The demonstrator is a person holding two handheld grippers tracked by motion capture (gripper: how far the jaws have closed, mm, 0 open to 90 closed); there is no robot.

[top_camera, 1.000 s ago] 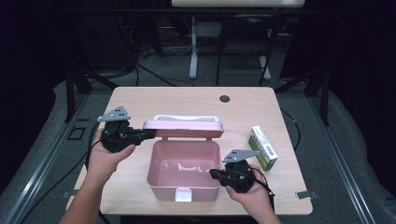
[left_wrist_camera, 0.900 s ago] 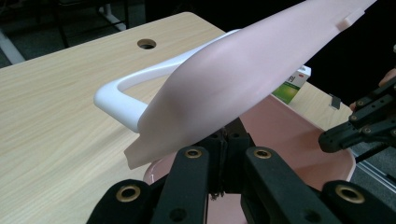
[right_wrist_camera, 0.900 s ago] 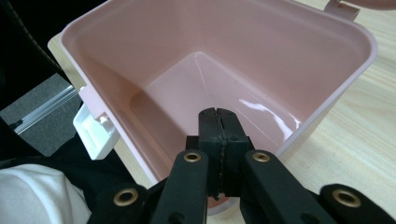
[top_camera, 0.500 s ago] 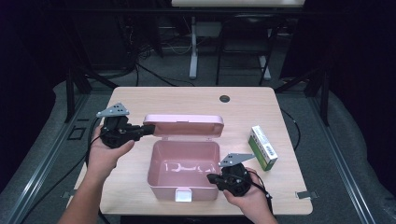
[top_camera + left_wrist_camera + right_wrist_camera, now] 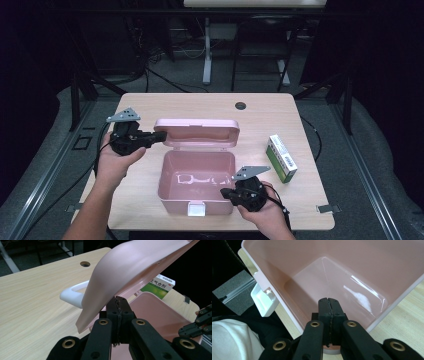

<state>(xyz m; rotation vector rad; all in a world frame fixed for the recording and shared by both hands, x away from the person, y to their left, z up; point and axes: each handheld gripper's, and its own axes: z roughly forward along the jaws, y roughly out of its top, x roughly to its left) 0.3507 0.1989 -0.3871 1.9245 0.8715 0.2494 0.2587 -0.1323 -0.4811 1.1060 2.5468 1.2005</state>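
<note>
Left tool (image 5: pixel 159 136) at raised lid (image 5: pixel 197 132), green carton (image 5: pixel 281 157) beside box (image 5: pixel 196 182)

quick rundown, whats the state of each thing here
pink box: open, nothing inside
lid: swung up and back, its edge pinched by the left gripper
left gripper: shut on the lid
right gripper: jaws closed, at the box's front right corner
white latch: undone, hanging off the front wall
green medicine carton: closed, lying flat right of the box
</note>
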